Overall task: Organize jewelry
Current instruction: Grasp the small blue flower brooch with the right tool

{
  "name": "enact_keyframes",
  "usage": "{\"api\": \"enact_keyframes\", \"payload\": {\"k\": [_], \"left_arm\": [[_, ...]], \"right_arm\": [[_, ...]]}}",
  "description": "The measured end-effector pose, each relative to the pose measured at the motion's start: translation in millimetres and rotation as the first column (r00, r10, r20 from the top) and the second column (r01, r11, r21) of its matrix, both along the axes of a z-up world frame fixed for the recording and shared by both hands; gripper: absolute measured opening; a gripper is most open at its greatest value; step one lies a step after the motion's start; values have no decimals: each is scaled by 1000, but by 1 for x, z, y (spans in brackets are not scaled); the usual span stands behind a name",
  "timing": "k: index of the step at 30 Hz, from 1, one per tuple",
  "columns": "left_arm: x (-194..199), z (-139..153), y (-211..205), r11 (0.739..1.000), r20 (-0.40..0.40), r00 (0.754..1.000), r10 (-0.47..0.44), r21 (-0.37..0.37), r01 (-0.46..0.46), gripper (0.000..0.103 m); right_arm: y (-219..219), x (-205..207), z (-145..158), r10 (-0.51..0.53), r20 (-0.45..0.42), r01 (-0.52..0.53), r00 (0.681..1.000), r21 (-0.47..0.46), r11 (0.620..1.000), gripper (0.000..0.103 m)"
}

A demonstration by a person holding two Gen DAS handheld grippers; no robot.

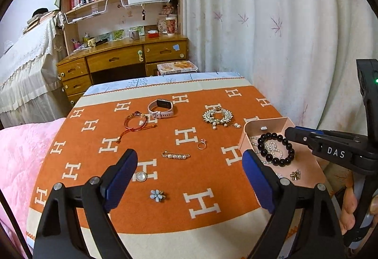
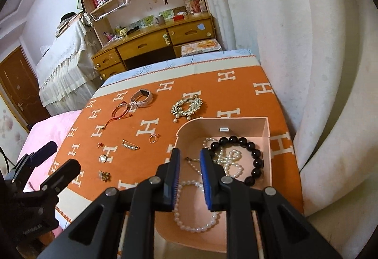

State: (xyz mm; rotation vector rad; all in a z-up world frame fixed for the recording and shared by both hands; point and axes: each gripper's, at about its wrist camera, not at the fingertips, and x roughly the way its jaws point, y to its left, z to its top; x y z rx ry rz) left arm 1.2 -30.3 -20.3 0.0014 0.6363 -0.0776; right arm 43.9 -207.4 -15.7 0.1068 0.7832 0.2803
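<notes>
Pink box (image 2: 265,128) already holds the black bracelet (image 2: 256,156); my right gripper (image 2: 190,157) hovers above it, fingers slightly parted, empty. I'd send the wide-spread left gripper (image 1: 190,159) squarely over the pearl pin (image 1: 175,155).

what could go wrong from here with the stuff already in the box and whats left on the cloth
1. The right gripper hangs low over the pink box, jaws slightly apart and empty; its tips could snag the pearl necklace or black bead bracelet and drag them out.
2. The gold ring and pearl pin lie flat on soft cloth, so the wide-open left gripper may pinch fabric instead.
</notes>
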Motion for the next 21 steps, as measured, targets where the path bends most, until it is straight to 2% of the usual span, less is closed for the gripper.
{"api": "enact_keyframes", "payload": {"k": [5, 13, 21], "left_arm": [[-6, 2, 3, 1000, 14, 1000, 6, -6, -6, 89], [-15, 11, 10, 1000, 41, 999, 8, 12, -9, 89], [-14, 23, 40, 998, 59, 997, 51, 26, -53, 89]], "right_arm": [[4, -11, 6, 6, 20, -6, 1000, 14, 1000, 18], [24, -26, 21, 36, 77, -34, 996, -25, 999, 18], [48, -30, 28, 80, 86, -78, 993, -29, 997, 18]]}}
